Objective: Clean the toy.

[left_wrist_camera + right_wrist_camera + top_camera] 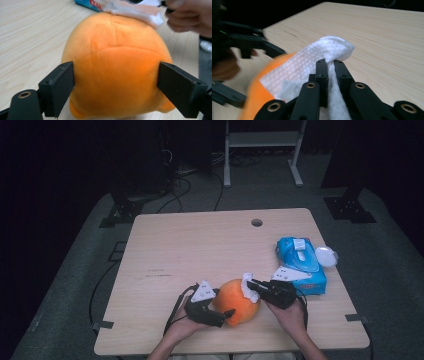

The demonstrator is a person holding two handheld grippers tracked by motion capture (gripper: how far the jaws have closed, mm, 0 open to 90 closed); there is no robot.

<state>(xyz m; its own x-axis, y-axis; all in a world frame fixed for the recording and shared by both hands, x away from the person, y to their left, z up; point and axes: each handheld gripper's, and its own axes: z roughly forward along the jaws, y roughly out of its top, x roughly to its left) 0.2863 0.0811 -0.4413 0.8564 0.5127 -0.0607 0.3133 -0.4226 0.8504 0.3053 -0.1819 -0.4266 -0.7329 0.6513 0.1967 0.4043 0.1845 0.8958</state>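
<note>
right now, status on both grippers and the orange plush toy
Left gripper clamped on round orange plush toy. Right gripper shut on white textured wipe, pressed on toy's top. Blue wipe pack beside, nothing blocking.

The round plush toy (239,302) near the front edge is plain bright orange, with faint seams. The cloth wipe (312,67) on it is white with a fine dimpled weave. Both grippers are matte black, the left gripper (220,312) and right gripper (255,286) each topped by a pale grey plate. The wooden table (200,245) is light beige with a fine grain. The wipe pack (300,265) at the right is bright blue with a white lid.
</note>
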